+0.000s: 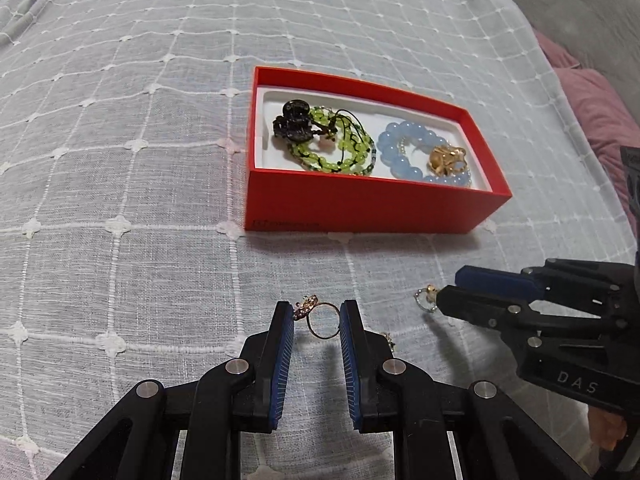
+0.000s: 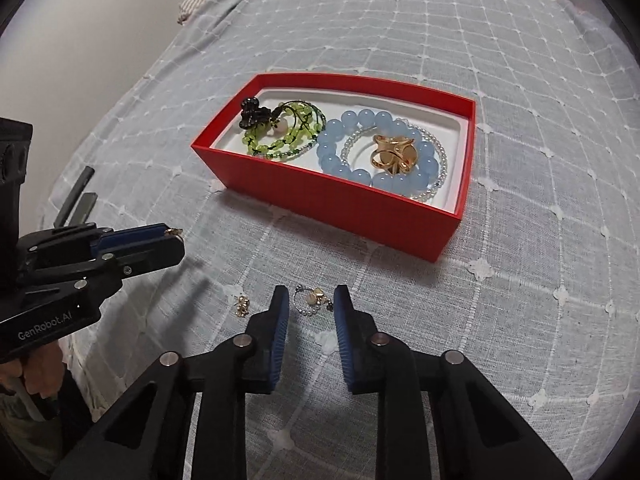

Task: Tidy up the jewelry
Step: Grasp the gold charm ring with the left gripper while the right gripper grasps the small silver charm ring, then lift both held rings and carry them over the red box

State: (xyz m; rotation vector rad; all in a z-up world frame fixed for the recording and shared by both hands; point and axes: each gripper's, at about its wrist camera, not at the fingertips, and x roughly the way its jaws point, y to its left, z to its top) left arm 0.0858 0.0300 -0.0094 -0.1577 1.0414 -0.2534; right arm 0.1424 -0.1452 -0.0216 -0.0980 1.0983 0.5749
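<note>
L tongs (image 1: 316, 318) clamped on gold ring (image 1: 320, 318), R tongs (image 2: 308, 300) apart round pearl earring (image 2: 314, 300): pinch centred, lift, carry w/o tilt to red box (image 2: 320, 200) at 12 o'clock.

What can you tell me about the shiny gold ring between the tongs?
The thin gold ring with a sparkly gem-studded top is a plain metal hoop carrying a small ornament set with tiny stones. It stands upright, ornament tilted toward the left, gripped between the blue ribbed pads of the left tongs above the pale grey checked cloth, in front of the red cardboard box.
</note>
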